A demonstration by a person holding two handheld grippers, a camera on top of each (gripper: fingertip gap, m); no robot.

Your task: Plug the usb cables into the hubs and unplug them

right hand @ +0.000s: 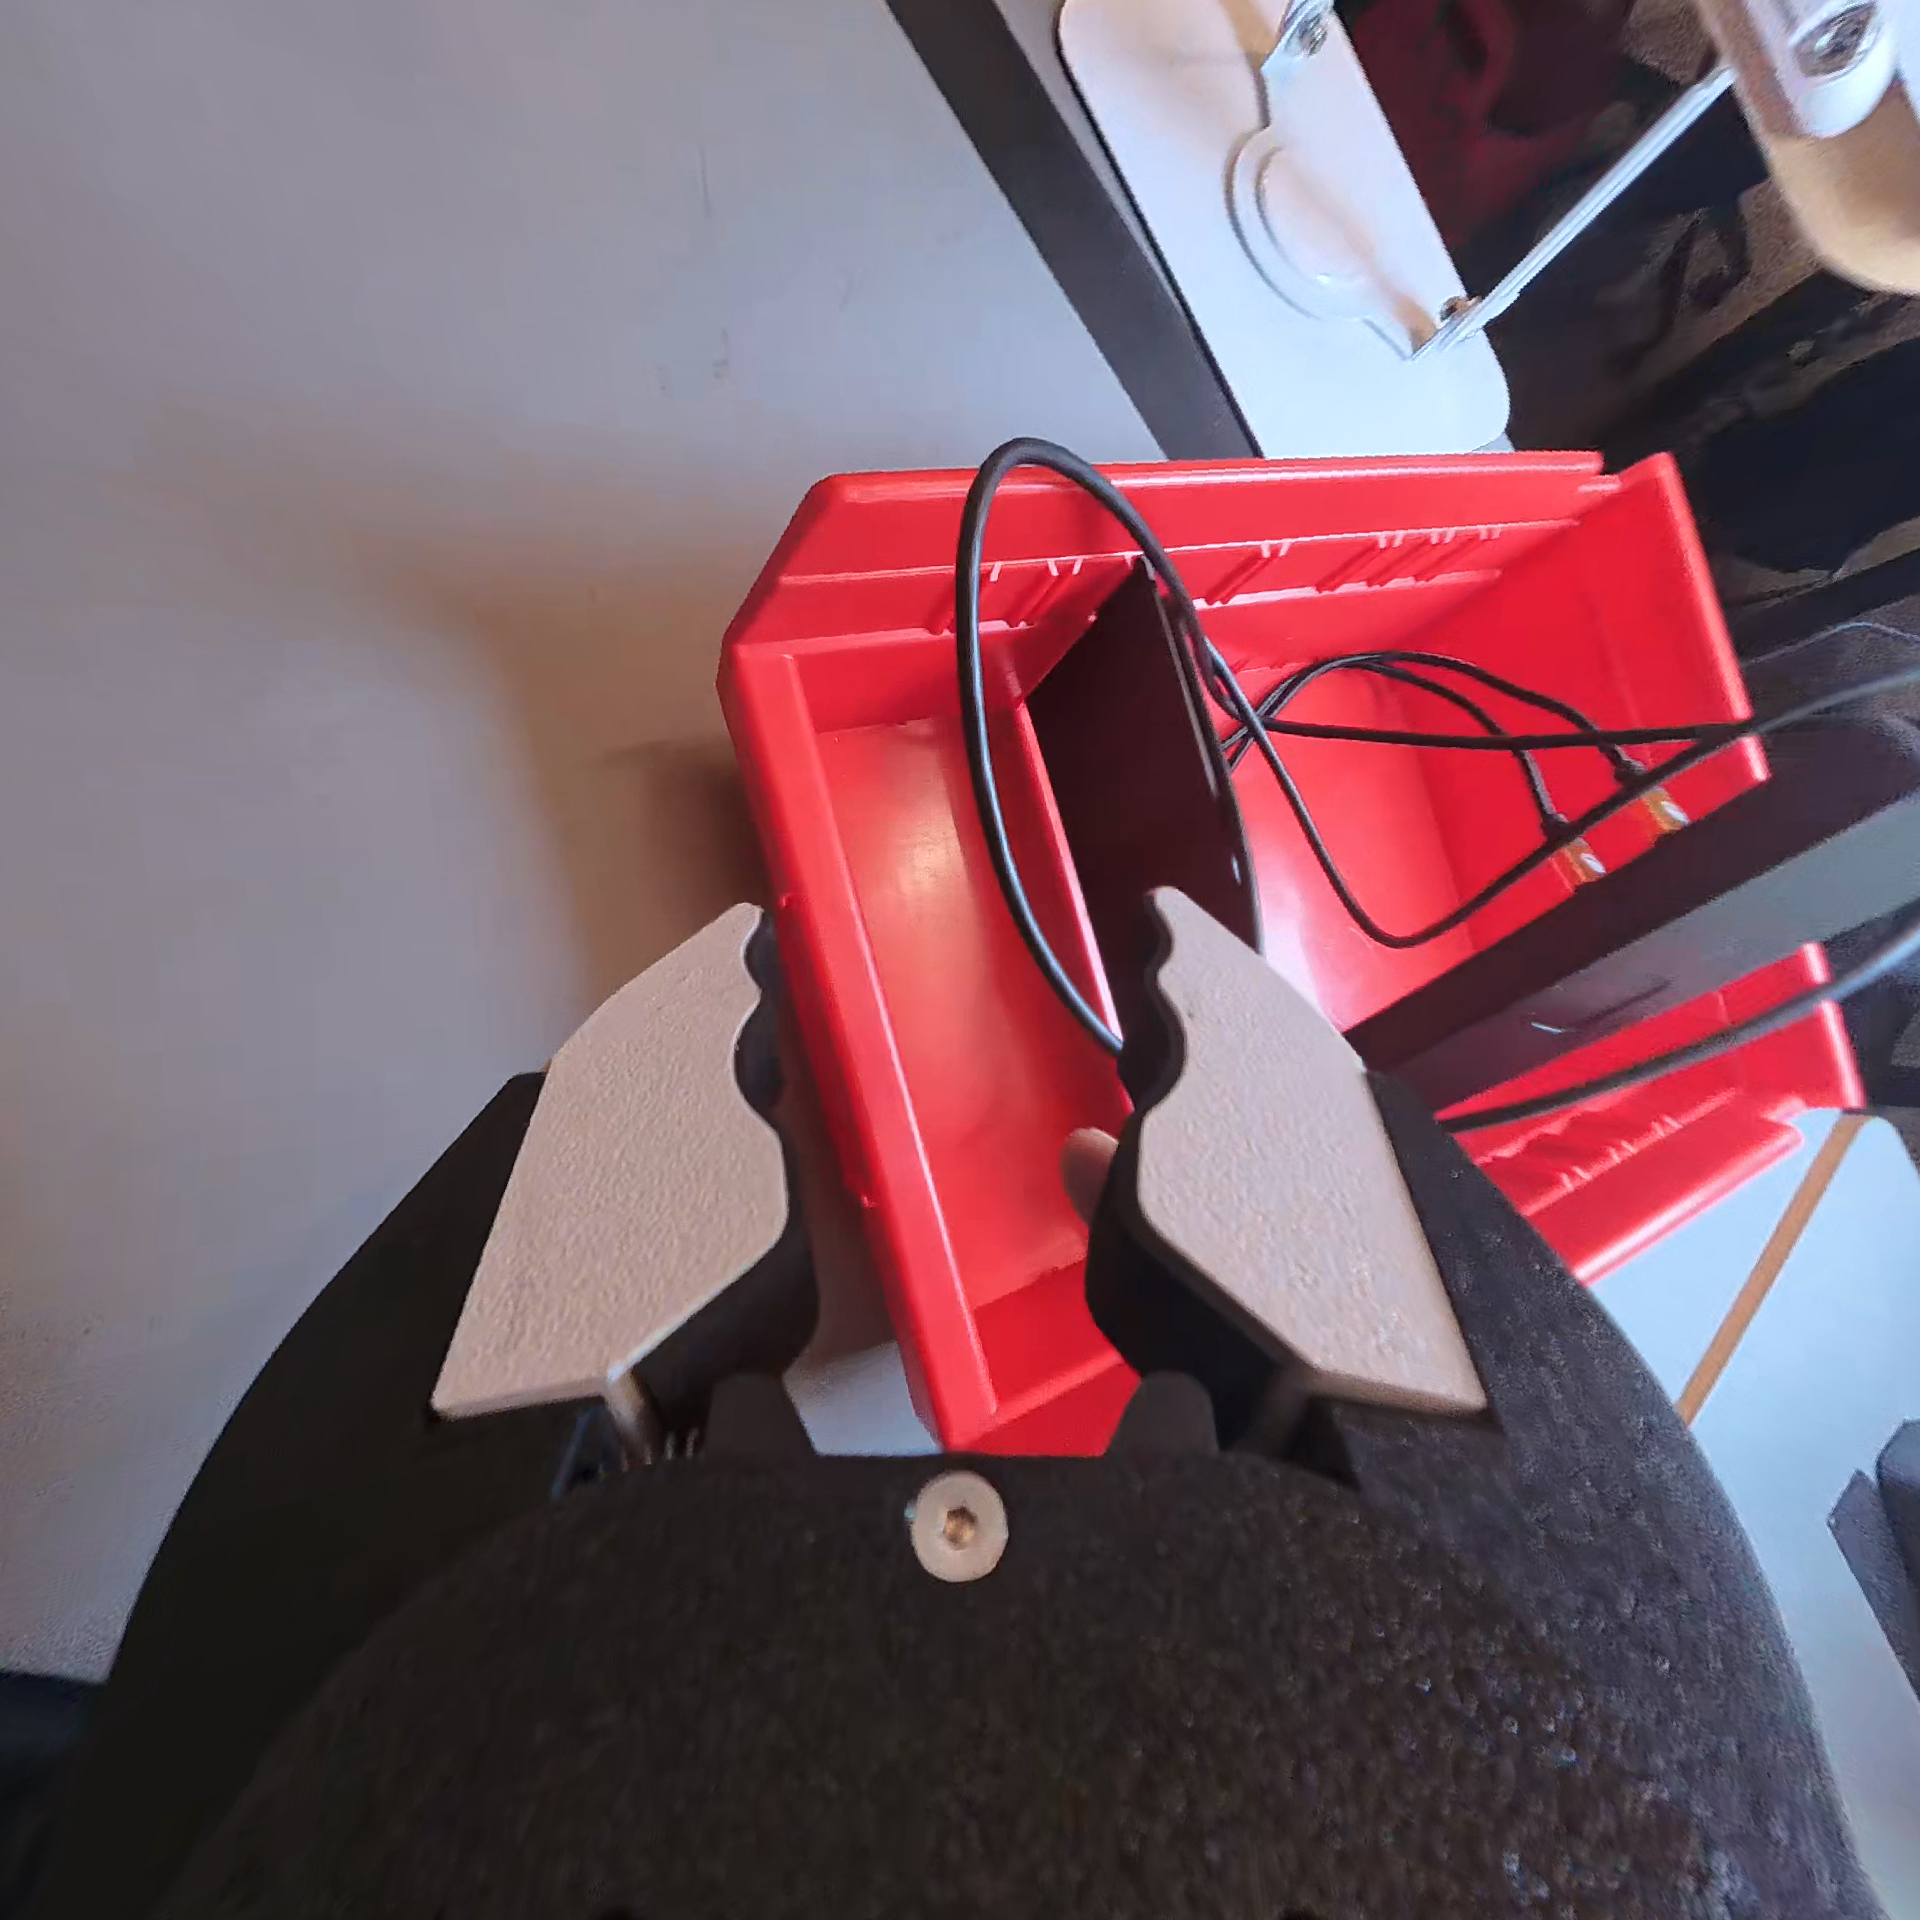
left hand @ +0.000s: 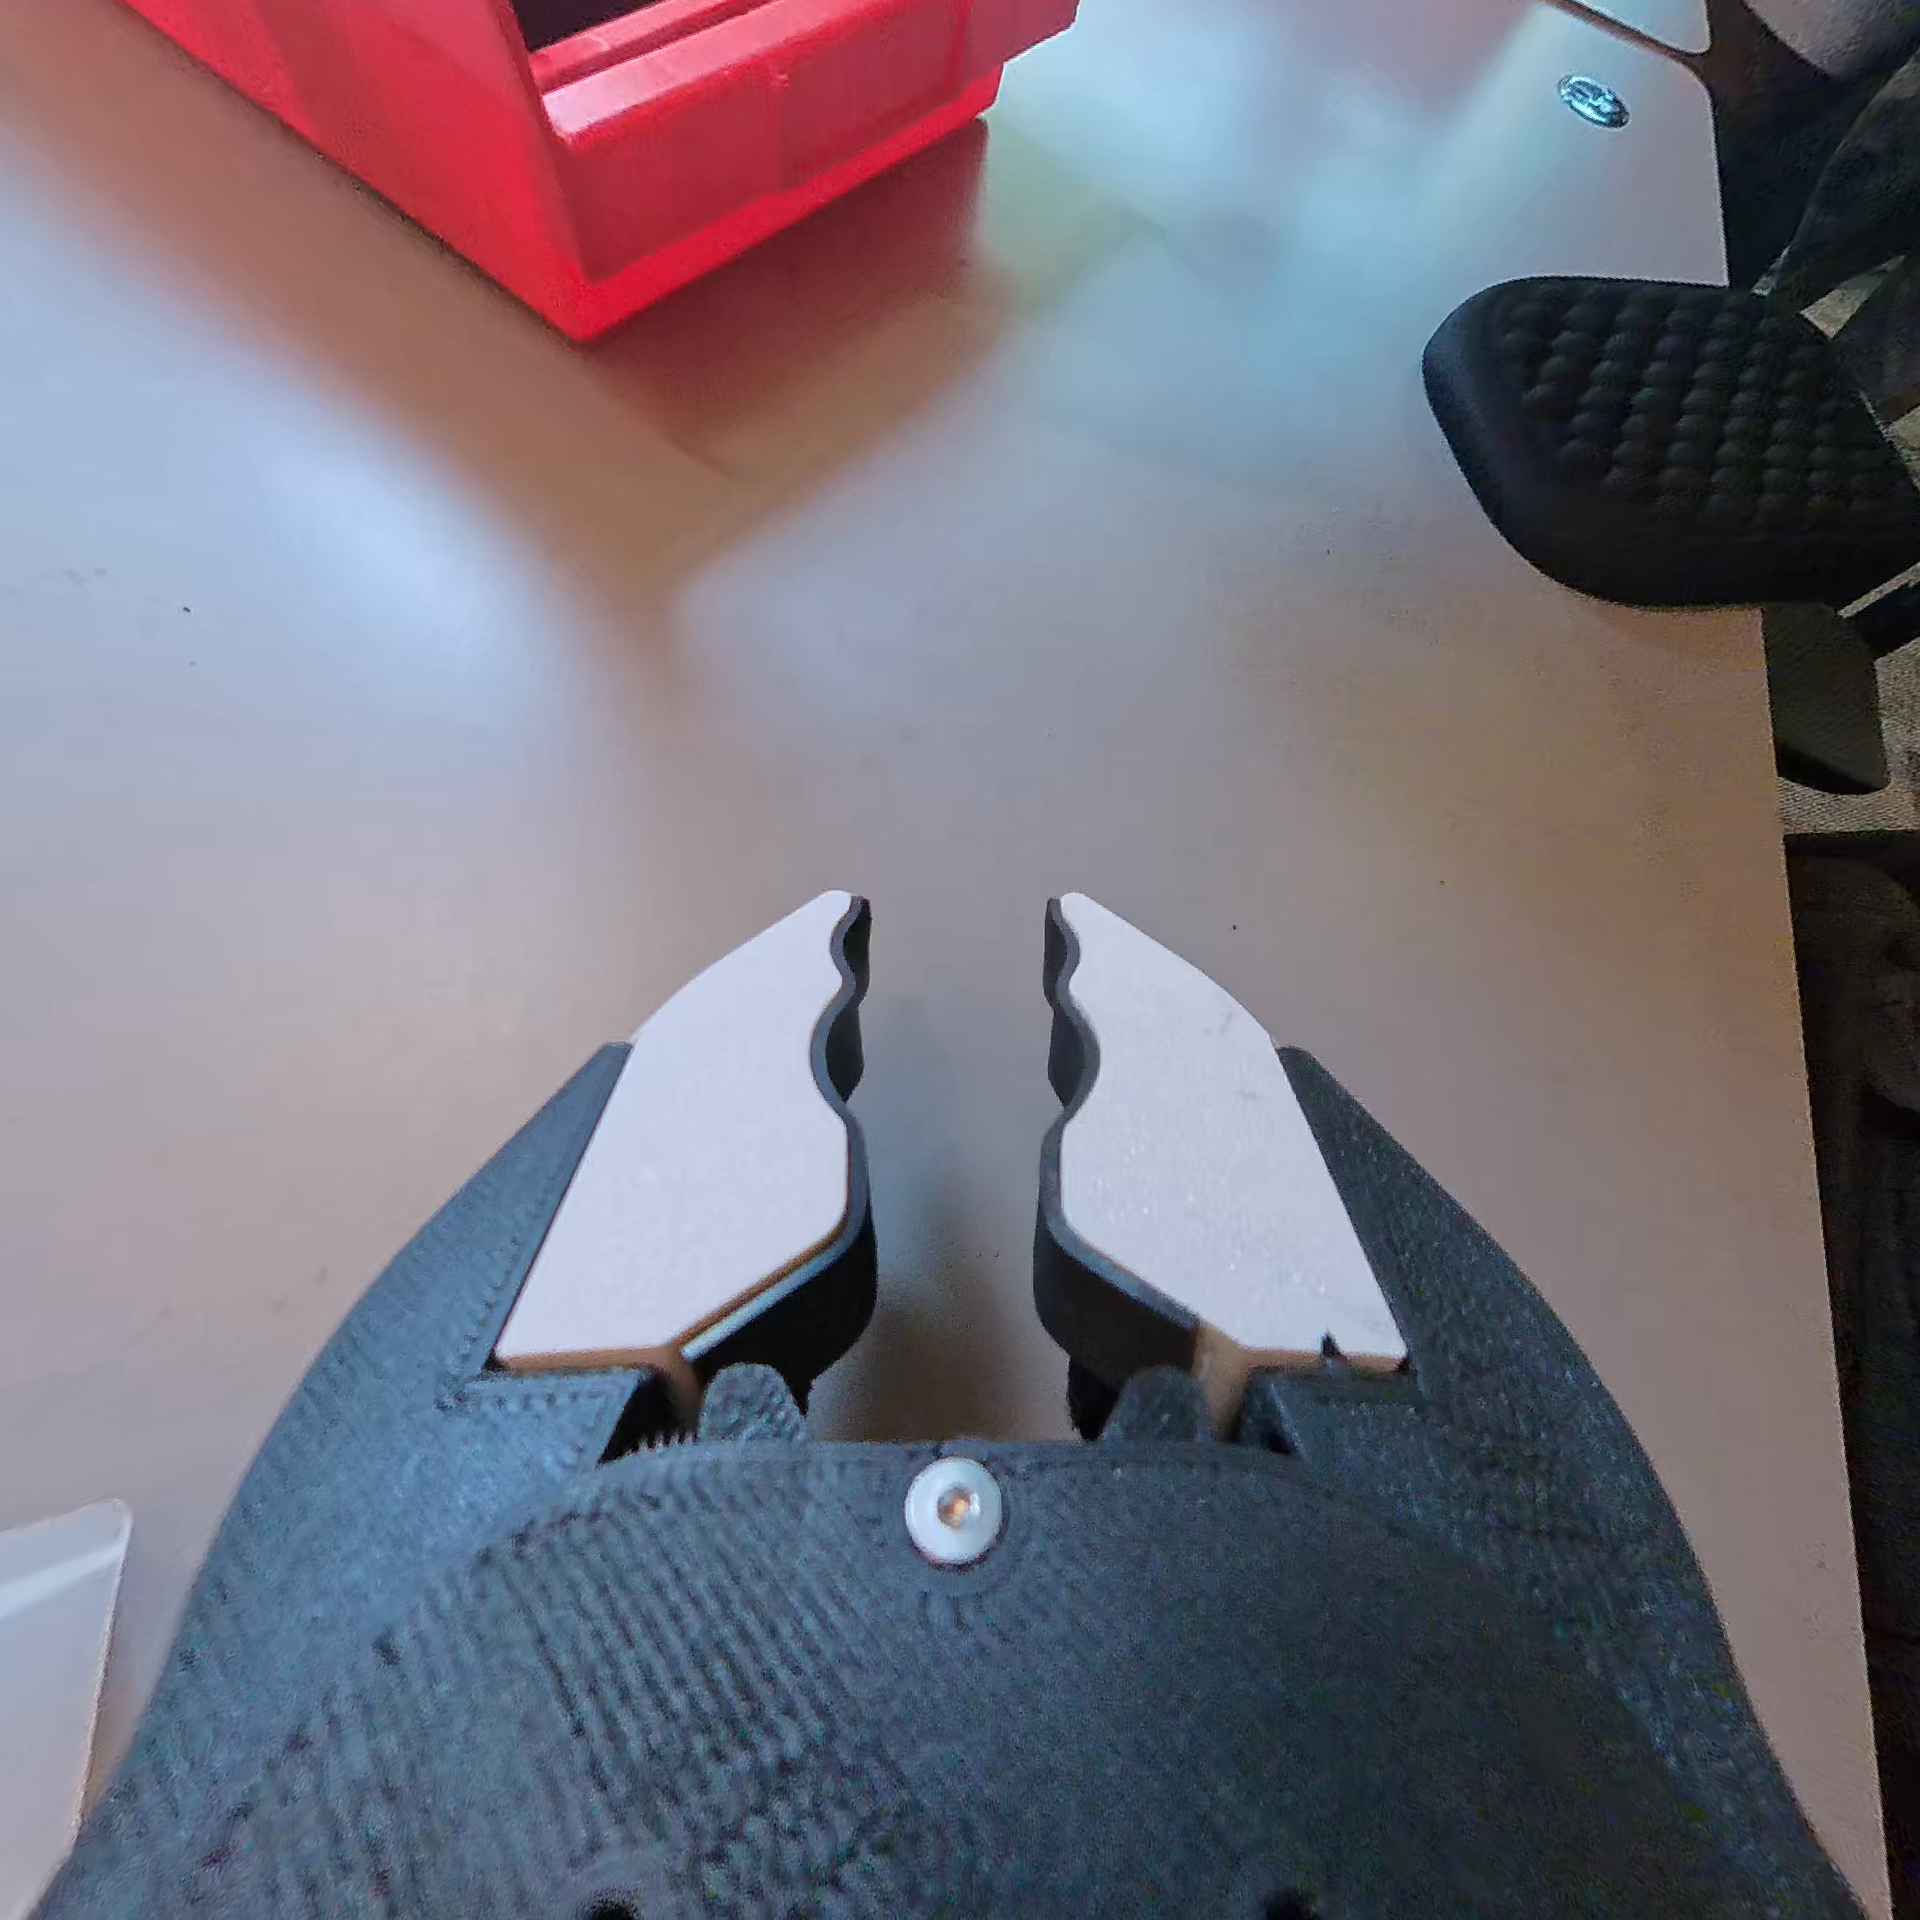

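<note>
In the right wrist view a red bin (right hand: 790, 831) stands on the pale table, split by a black divider (right hand: 1132, 769). Thin black USB cables (right hand: 971, 727) loop over its rim and lie in its far compartment, ending in two orange-marked plugs (right hand: 1574, 862). My right gripper (right hand: 956, 914) is open above the bin's near compartment. One cable runs down past the inner side of its right finger, and I cannot tell whether it touches. My left gripper (left hand: 958, 909) is open and empty, low over bare table. I see no hub clearly.
In the left wrist view the red bin (left hand: 675, 156) is at the far left and a black chair armrest (left hand: 1662, 436) hangs past the table's right edge (left hand: 1782, 790). A white stand base (right hand: 1299, 208) sits behind the bin. A dark bar (right hand: 1662, 894) crosses the bin's right side. The tips of one gripper are about 25 centimetres away from the tips of the other. To the dark bar (right hand: 1662, 894): right tips about 15 centimetres, left tips about 40 centimetres.
</note>
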